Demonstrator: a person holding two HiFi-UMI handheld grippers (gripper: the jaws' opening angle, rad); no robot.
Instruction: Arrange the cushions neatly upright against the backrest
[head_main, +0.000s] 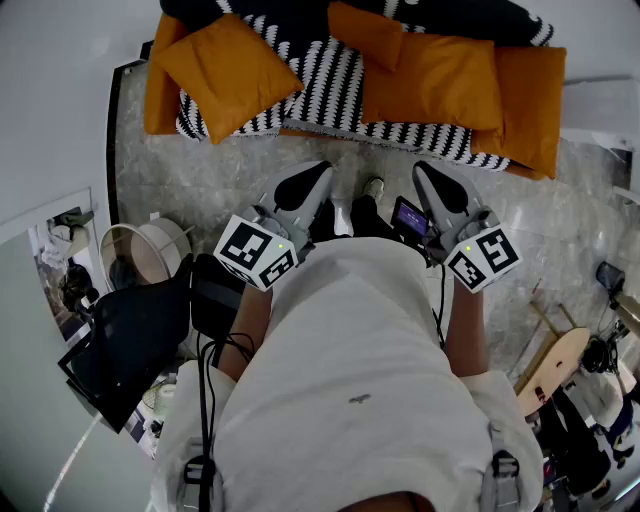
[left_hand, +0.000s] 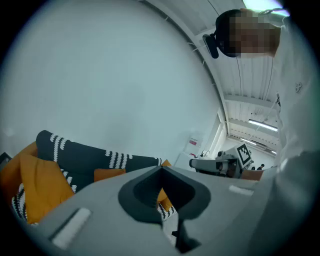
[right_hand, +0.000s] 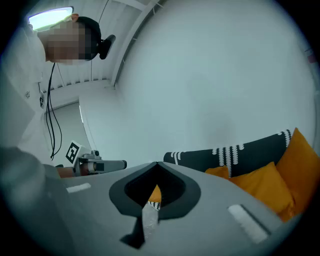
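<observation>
An orange sofa (head_main: 160, 95) under a black-and-white throw (head_main: 325, 85) stands ahead of me. One orange cushion (head_main: 230, 70) lies tilted on its left seat. Two more orange cushions (head_main: 430, 80) lie overlapping on the right, not upright. My left gripper (head_main: 318, 175) and right gripper (head_main: 425, 172) hover side by side over the floor, short of the sofa, both shut and empty. In the left gripper view its jaws (left_hand: 161, 170) meet at the tip, with the left cushion (left_hand: 42, 187) beyond. In the right gripper view the gripper (right_hand: 156, 164) is shut too, with cushions (right_hand: 265, 187) at the right.
Marbled floor (head_main: 200, 175) lies between me and the sofa, with my shoes (head_main: 372, 188) on it. A round basket (head_main: 145, 250) and a black bag (head_main: 130, 335) are at my left, wooden items (head_main: 550, 365) at my right. A white wall is behind the sofa.
</observation>
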